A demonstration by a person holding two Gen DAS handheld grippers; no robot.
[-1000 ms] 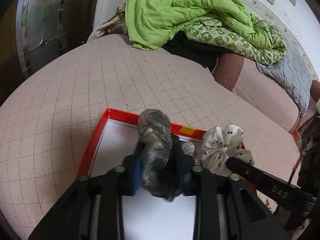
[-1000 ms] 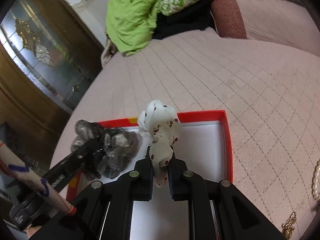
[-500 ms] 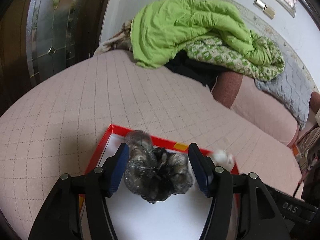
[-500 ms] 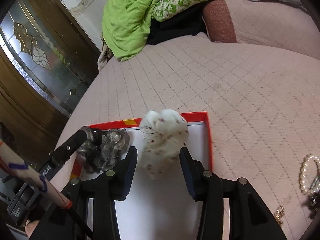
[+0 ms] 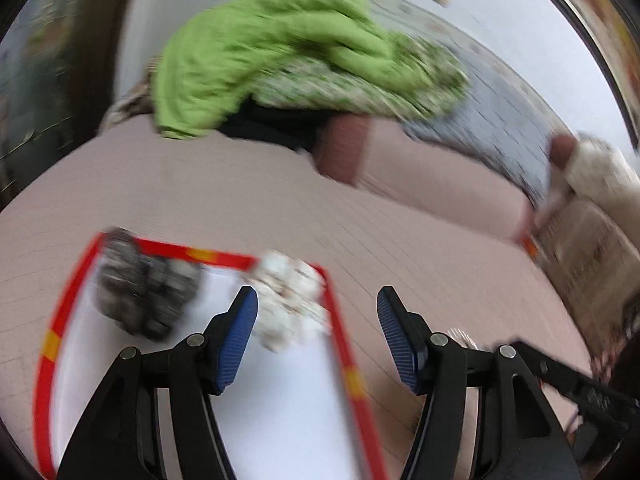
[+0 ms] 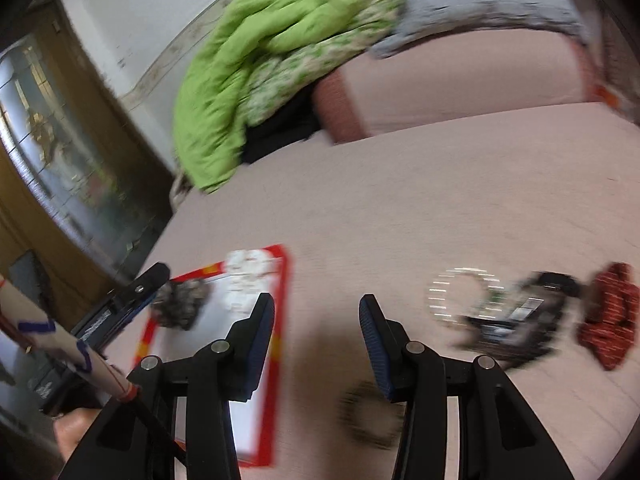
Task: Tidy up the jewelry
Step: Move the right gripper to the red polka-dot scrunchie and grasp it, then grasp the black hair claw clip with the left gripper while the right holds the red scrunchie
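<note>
A red-rimmed box with a white floor lies on the pink quilted bed; it also shows in the right wrist view. In it lie a grey scrunchie and a white cherry-print scrunchie. My left gripper is open and empty, over the box's right rim. My right gripper is open and empty, over the bed right of the box. A pearl bracelet, a dark jewelry pile, a red scrunchie and a dark ring-shaped piece lie on the bed. Both views are blurred.
A green quilt and grey blanket are heaped at the head of the bed. A wooden glass-panelled door stands at the left. The left gripper's body and a patterned sleeve show at the lower left of the right wrist view.
Both grippers opened and let go of their scrunchies, which now lie in the box. Both then swung right, away from the box; the right one now faces the loose jewelry.
</note>
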